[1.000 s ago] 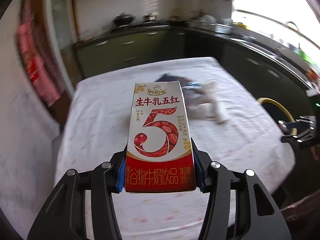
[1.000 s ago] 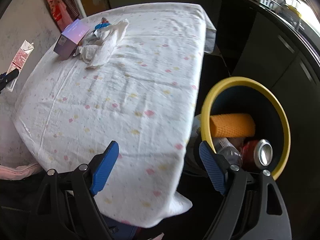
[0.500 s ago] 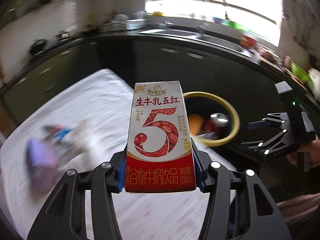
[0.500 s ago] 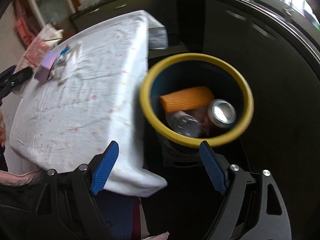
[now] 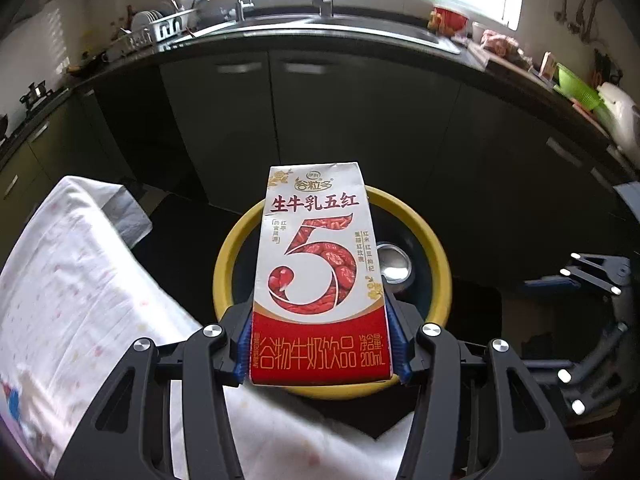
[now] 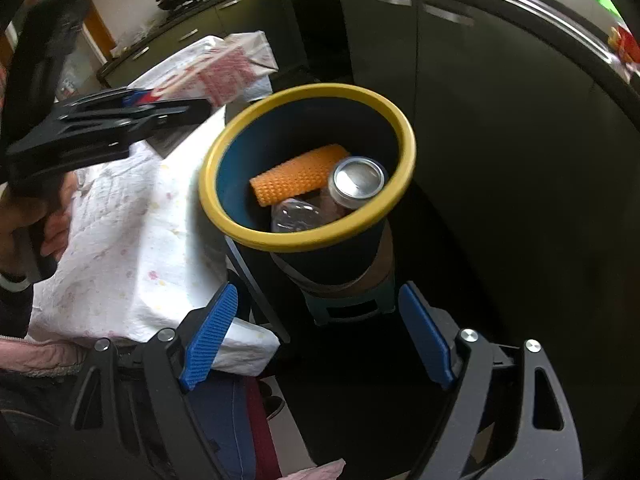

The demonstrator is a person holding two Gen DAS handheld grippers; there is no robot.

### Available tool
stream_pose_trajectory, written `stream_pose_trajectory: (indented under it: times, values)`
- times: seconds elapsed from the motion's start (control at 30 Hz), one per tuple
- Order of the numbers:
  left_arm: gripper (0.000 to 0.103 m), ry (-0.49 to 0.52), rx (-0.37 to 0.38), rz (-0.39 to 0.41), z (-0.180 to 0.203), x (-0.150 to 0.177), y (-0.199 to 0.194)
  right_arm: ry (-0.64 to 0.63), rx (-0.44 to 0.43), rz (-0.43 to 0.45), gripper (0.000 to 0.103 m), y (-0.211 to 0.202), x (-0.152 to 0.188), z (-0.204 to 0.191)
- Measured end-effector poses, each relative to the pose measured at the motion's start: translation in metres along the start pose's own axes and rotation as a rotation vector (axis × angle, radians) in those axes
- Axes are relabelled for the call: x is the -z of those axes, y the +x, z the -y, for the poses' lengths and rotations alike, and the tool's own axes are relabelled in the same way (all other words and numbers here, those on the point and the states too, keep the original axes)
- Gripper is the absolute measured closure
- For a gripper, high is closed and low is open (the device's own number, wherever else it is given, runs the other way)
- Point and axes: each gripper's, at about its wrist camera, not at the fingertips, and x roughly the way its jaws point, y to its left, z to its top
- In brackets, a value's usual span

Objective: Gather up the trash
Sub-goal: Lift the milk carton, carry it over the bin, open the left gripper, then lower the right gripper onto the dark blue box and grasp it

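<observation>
My left gripper is shut on a red and white milk carton with a big "5" on it. It holds the carton upright in front of the yellow-rimmed bin. In the right wrist view the carton shows blurred beyond the bin, held by the left gripper. The bin holds an orange ribbed roll, a can and a clear plastic bottle. My right gripper is open and empty, in front of and below the bin; it also shows in the left wrist view.
The table with a white flowered cloth stands left of the bin, which rests on a small stool. Dark kitchen cabinets and a sink counter run behind. My legs are below the table's corner.
My left gripper has swung right with the carton, from over the table to in front of the bin. The right gripper has turned from the table to face the bin.
</observation>
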Motion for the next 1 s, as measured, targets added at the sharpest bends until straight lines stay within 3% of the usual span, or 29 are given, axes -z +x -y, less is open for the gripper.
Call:
stream_pose_trajectory:
  times: [0.07, 0.13, 0.2, 0.4, 0.7, 1.0]
  values:
    - [0.05, -0.004, 0.001, -0.005, 0.0, -0.009, 0.018, 0.009, -0.004, -0.004, 0.023, 0.003, -0.001, 0.004]
    - [0.035, -0.015, -0.019, -0.009, -0.003, -0.012, 0.03, 0.011, -0.004, -0.008, 0.023, 0.007, -0.003, 0.005]
    - [0.035, -0.036, -0.015, -0.012, -0.006, -0.011, 0.033, 0.008, -0.01, -0.009, 0.023, 0.009, -0.005, 0.002]
    - [0.03, -0.05, -0.037, 0.062, -0.017, 0.013, -0.021, -0.017, -0.022, -0.015, 0.023, 0.014, -0.007, -0.011]
    - [0.017, -0.14, -0.072, 0.176, -0.044, 0.102, -0.14, -0.102, -0.053, -0.037, 0.022, 0.028, -0.016, -0.052]
    - [0.014, -0.319, -0.214, 0.225, -0.094, 0.221, -0.229, -0.347, -0.122, -0.036, 0.023, 0.034, -0.048, -0.148]
